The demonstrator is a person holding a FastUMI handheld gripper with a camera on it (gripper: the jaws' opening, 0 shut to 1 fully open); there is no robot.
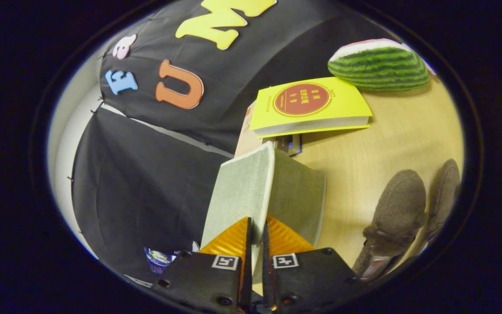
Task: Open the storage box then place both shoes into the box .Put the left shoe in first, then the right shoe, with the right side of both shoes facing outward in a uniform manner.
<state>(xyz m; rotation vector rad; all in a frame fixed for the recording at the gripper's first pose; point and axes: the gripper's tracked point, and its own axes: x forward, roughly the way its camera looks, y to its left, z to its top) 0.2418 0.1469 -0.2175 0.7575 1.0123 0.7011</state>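
Two shoes [401, 213] side by side on table [364, 161], toes pointing away, claw [256, 235] clamped on raised box lid [244, 192], lid edge running away from fingers

Warm dim light, soft shadows under the shoes [397, 209], strong fisheye bending at edges.

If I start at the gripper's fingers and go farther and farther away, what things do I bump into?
gripper, shut on the box lid → yellow book → watermelon toy at the far end of the table.
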